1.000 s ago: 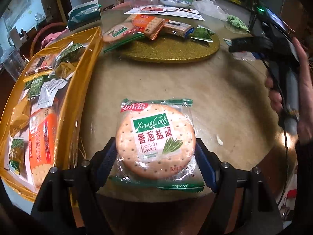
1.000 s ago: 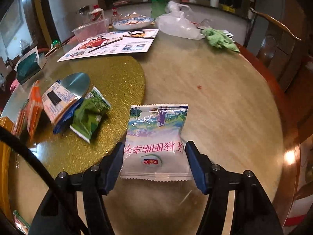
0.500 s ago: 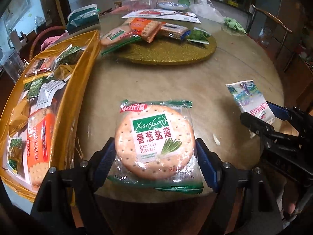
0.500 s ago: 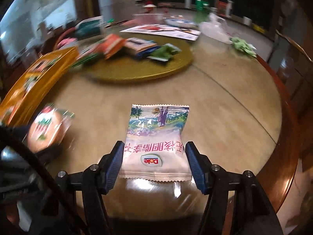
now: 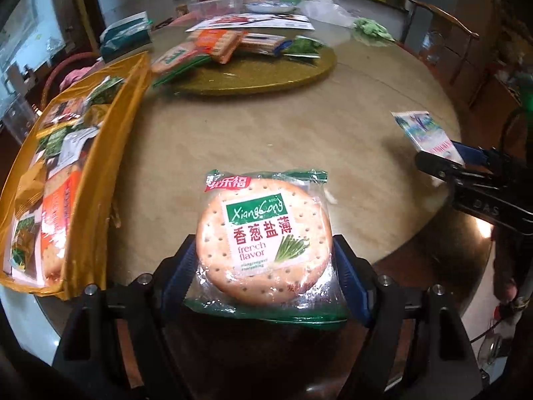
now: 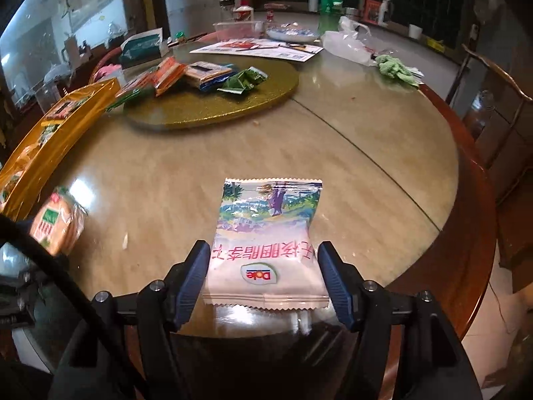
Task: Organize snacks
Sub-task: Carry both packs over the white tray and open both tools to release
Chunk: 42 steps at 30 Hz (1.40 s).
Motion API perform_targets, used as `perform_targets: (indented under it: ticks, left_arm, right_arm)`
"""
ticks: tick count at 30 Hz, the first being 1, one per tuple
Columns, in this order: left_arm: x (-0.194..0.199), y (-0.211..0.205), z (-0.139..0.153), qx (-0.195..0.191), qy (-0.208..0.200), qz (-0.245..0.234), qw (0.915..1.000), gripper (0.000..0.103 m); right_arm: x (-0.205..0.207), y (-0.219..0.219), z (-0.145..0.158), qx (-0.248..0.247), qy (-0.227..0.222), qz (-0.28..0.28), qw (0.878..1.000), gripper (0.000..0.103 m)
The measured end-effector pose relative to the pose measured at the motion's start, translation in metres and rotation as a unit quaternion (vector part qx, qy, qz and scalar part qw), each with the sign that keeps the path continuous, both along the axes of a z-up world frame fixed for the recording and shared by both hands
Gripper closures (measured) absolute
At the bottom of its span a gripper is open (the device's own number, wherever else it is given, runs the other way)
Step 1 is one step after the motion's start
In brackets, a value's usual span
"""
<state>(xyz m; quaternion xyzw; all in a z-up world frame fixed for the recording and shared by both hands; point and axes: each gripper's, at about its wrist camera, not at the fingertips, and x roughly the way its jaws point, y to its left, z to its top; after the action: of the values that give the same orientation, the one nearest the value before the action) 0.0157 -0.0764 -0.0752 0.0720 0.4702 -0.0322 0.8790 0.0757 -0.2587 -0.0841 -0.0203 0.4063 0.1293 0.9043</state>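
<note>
Left gripper clamps a XiangCong scallion cracker pack; right gripper clamps a Dole snack packet above the table.

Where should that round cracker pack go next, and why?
Probably leftward, over the gold tray. The left tool grips the cracker pack above the table, and the tray beside it already holds other snacks.

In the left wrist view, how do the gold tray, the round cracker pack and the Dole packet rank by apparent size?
1. Gold tray, largest.
2. Round cracker pack, enlarged by nearness to the camera.
3. Dole packet, smallest; partly hidden by the right gripper.
</note>
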Motion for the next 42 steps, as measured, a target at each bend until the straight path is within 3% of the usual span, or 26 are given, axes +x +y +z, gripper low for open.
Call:
perform_targets:
  ticks: [7, 10, 14, 18, 22, 27, 30, 34, 38, 42]
  left_arm:
    - [-0.004, 0.002, 0.001, -0.012, -0.007, 0.006, 0.9999, 0.027]
    - [-0.008, 0.006, 0.003, -0.024, -0.011, 0.014, 0.9996, 0.027]
    - [-0.011, 0.022, 0.01, -0.07, -0.01, 0.031, 0.997, 0.027]
    - [-0.017, 0.042, 0.025, -0.083, -0.029, 0.06, 0.9943, 0.027]
    - [-0.026, 0.075, 0.05, -0.105, -0.057, 0.09, 0.9888, 0.027]
    - [-0.03, 0.134, 0.081, -0.113, -0.086, 0.158, 0.9771, 0.027]
    - [-0.028, 0.165, 0.082, -0.105, -0.088, 0.191, 0.972, 0.027]
    - [-0.022, 0.199, 0.077, -0.124, -0.074, 0.219, 0.965, 0.027]
    - [-0.011, 0.21, 0.069, -0.105, -0.062, 0.227, 0.9663, 0.027]
    - [-0.006, 0.219, 0.063, -0.097, -0.044, 0.219, 0.97, 0.027]
  right_arm:
    - [-0.01, 0.009, 0.0, 0.005, -0.003, -0.021, 1.0, 0.036]
    - [-0.014, 0.023, 0.001, 0.008, -0.012, 0.015, 1.0, 0.036]
    - [-0.021, 0.047, 0.004, 0.015, -0.01, 0.046, 0.999, 0.037]
    - [-0.02, 0.068, 0.01, 0.075, 0.002, 0.096, 0.993, 0.039]
    - [-0.014, 0.084, 0.016, 0.152, 0.036, 0.136, 0.978, 0.04]
    - [-0.011, 0.109, 0.038, 0.194, 0.034, 0.174, 0.965, 0.04]
    - [-0.01, 0.133, 0.057, 0.198, 0.021, 0.204, 0.959, 0.04]
    - [-0.002, 0.172, 0.076, 0.2, 0.015, 0.234, 0.951, 0.04]
    - [0.014, 0.214, 0.09, 0.181, -0.005, 0.259, 0.949, 0.04]
    - [0.039, 0.245, 0.088, 0.182, 0.018, 0.268, 0.946, 0.04]
